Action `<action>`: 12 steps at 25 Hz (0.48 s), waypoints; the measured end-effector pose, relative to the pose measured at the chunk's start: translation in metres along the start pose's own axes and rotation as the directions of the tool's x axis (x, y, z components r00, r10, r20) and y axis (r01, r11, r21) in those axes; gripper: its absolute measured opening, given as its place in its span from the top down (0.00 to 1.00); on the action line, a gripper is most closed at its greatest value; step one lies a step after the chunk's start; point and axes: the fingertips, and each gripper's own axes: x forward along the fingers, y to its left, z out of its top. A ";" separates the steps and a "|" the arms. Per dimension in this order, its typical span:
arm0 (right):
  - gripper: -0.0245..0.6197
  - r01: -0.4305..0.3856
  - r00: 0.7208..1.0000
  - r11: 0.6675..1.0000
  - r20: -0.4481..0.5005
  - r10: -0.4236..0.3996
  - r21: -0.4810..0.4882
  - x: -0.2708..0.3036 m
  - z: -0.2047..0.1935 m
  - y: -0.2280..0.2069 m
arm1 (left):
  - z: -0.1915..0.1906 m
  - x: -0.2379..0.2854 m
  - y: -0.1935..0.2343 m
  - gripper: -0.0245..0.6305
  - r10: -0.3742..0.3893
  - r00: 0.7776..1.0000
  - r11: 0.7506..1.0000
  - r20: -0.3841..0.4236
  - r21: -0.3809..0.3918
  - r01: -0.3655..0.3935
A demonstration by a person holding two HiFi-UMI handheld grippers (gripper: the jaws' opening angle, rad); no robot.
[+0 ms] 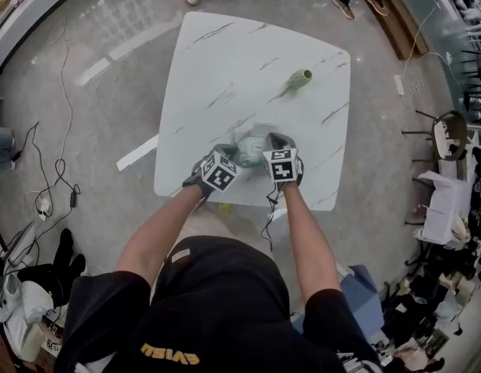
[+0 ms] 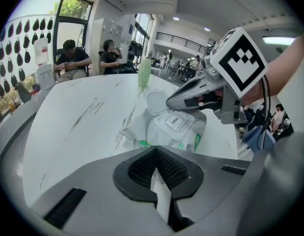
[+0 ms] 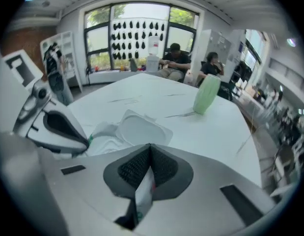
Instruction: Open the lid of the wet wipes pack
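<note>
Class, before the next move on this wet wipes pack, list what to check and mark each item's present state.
1. Left tongs shut on the edge of the wet wipes pack: ok.
2. Right tongs shut on the pack's film: ok.
3. Lid flipped open: ok.
4. OPEN sticker peeled off: not ok.
5. Green cup standing apart from the pack: ok.
</note>
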 end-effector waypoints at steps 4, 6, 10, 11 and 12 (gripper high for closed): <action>0.96 -0.040 0.998 0.948 0.060 0.022 0.315 -0.016 -0.003 -0.008 | -0.009 -0.017 -0.008 0.93 -0.008 0.998 0.999 -0.065 0.048 0.011; 0.96 -0.063 0.995 0.938 0.098 0.031 0.342 -0.031 -0.005 -0.005 | -0.013 -0.037 -0.009 0.93 -0.005 0.999 1.000 -0.050 0.019 0.006; 0.96 -0.135 0.976 0.920 0.209 0.060 0.368 -0.088 -0.010 0.001 | -0.009 -0.089 -0.021 0.93 0.010 0.999 1.000 0.037 0.000 -0.010; 0.96 -0.149 0.970 0.916 0.236 0.062 0.373 -0.105 -0.013 0.000 | -0.005 -0.103 -0.025 0.93 0.018 0.998 1.000 0.068 -0.008 -0.018; 0.96 -0.161 0.963 0.909 0.261 0.060 0.384 -0.123 -0.017 -0.001 | 0.000 -0.117 -0.029 0.93 0.029 0.994 0.999 0.101 -0.020 -0.028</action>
